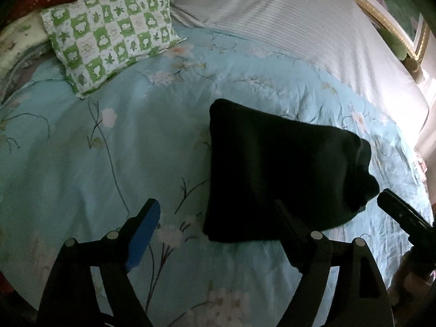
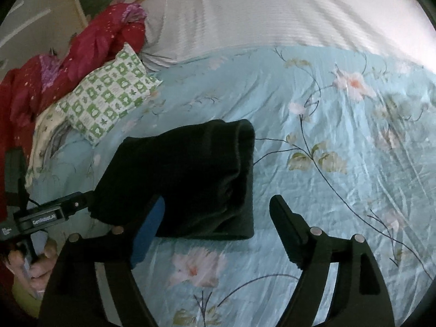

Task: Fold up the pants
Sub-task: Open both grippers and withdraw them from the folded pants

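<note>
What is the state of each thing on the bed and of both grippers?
pants: folded into a compact bundle, lying flat
left gripper: open, holding nothing
right gripper: open, holding nothing
green checked pillow: lying flat
red cloth: crumpled
floral bedspread: spread, lightly wrinkled

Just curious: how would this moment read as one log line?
pants: folded, on bedspread | left tool: open, empty | right tool: open, empty

Green-checked pillow [image 1: 109, 35] on pale blue floral quilt [image 1: 81, 150], white striped sheet [image 1: 286, 27] beyond, red garment [image 2: 90, 43] heaped nearby
</note>
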Demonstrator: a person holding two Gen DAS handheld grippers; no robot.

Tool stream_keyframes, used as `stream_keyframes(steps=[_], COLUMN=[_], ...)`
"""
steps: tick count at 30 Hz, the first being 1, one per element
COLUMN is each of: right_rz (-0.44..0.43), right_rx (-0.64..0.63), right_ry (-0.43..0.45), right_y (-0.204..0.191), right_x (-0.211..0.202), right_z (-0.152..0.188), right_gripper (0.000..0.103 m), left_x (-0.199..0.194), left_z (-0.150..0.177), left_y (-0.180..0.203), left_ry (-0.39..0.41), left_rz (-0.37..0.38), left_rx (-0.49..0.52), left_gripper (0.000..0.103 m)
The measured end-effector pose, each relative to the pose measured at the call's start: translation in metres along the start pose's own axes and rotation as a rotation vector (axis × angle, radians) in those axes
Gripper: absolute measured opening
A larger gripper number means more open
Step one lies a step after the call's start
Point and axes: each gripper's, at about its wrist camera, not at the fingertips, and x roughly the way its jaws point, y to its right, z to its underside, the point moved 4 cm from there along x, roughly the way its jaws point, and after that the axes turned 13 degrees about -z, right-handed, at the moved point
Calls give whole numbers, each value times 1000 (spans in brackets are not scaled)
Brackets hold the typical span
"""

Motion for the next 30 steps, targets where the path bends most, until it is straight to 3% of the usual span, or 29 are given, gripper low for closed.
stream_keyframes(steps=[19,30], right_rz=[14,3], right_rx=[-140,-178], right_ry=[11,2], right_y=[-35,-42], right_x=[-10,3], right_z=[22,36], right_gripper=[94,96], left_x=[-34,-35], left_z=[21,35], left_y=[16,24], left_ry=[113,158], left_rz=[-79,-67], left_rx=[89,118], left_gripper=[85,87])
